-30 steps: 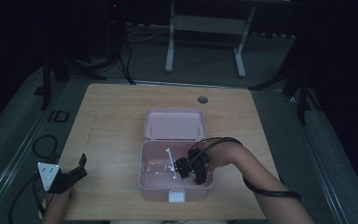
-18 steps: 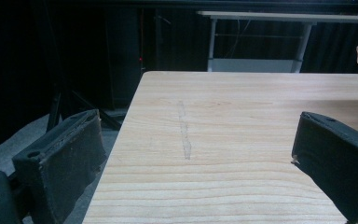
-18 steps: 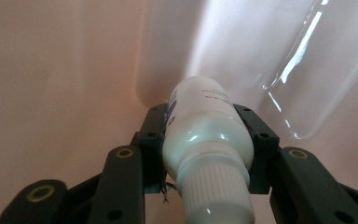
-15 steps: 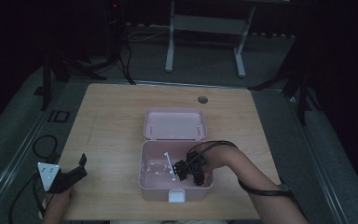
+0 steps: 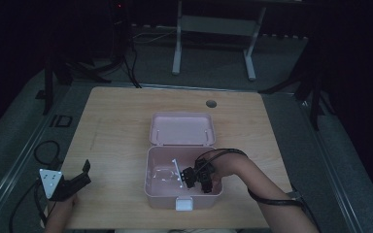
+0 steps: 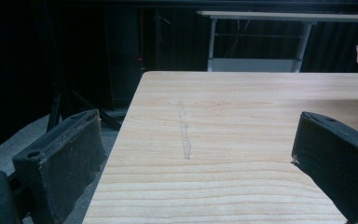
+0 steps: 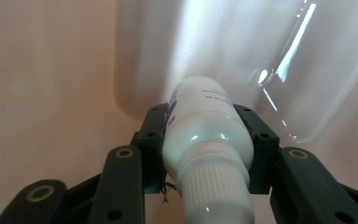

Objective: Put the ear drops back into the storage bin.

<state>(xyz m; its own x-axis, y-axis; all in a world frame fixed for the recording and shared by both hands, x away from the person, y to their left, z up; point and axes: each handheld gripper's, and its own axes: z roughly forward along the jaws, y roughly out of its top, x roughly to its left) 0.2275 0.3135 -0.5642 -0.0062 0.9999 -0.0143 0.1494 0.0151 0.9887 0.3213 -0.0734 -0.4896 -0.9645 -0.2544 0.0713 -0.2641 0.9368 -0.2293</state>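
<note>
A white bottle [image 7: 208,135] is clamped in the right hand-held gripper [image 5: 197,178], long axis along the jaws, inside the pink box [image 5: 153,187] near the tabletop's front edge. The left hand-held gripper [image 5: 73,182] is held wide, empty, at the front-left corner.

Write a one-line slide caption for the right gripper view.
Right gripper clamps a white bottle above the pink box's floor, a clear plastic piece lying beyond.
</note>
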